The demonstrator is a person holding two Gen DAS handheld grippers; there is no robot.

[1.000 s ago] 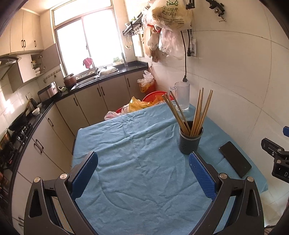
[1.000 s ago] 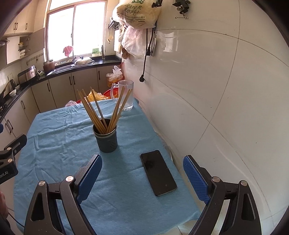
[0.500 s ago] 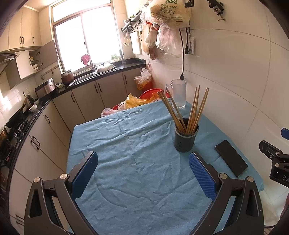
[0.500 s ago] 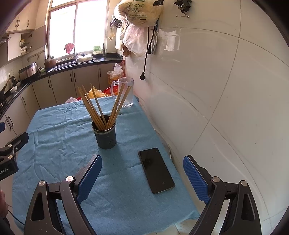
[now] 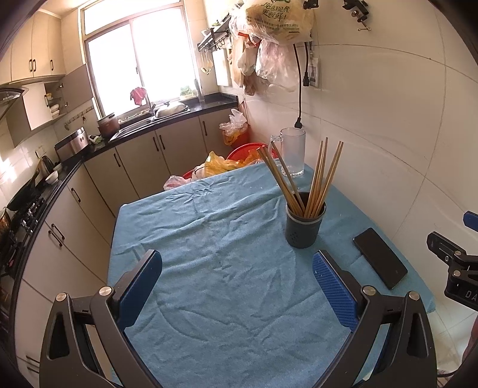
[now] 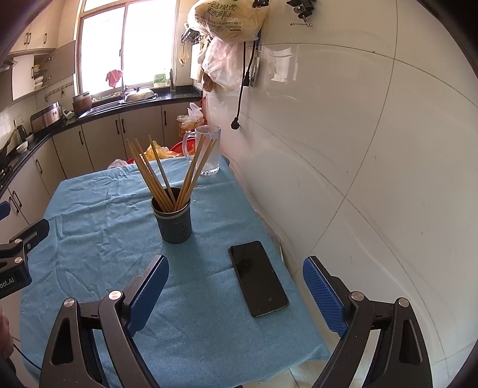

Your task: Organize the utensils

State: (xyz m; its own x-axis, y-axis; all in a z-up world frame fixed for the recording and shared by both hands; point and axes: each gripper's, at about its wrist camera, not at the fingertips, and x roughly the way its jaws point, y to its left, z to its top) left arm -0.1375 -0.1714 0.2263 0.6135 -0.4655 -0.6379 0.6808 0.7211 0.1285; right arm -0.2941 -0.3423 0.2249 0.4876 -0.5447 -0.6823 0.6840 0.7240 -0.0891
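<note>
A dark grey holder [image 5: 304, 229] [image 6: 175, 222] stands on the blue tablecloth [image 5: 209, 253] [image 6: 98, 215] near the wall. Several wooden chopsticks [image 5: 316, 182] [image 6: 155, 179] fan out of it. My left gripper [image 5: 236, 274] hangs open over the cloth's near part, short of the holder and to its left, with nothing between its blue pads. My right gripper [image 6: 236, 280] is open too, above the table's near right corner, with a black phone [image 6: 257, 277] [image 5: 380, 257] lying flat between its fingers' lines of sight.
A clear glass mug [image 5: 292, 152] [image 6: 209, 149] stands at the table's far corner by the tiled wall [image 6: 358, 149]. Plastic bags [image 5: 277, 18] and a cable hang above it. Red basins with bags [image 5: 236, 161] sit beyond the table. Kitchen cabinets [image 5: 89, 194] line the left side.
Both grippers have drawn back and risen a little from the table, so the holder and phone look smaller and farther. Both stay open. Nothing on the table has moved.
</note>
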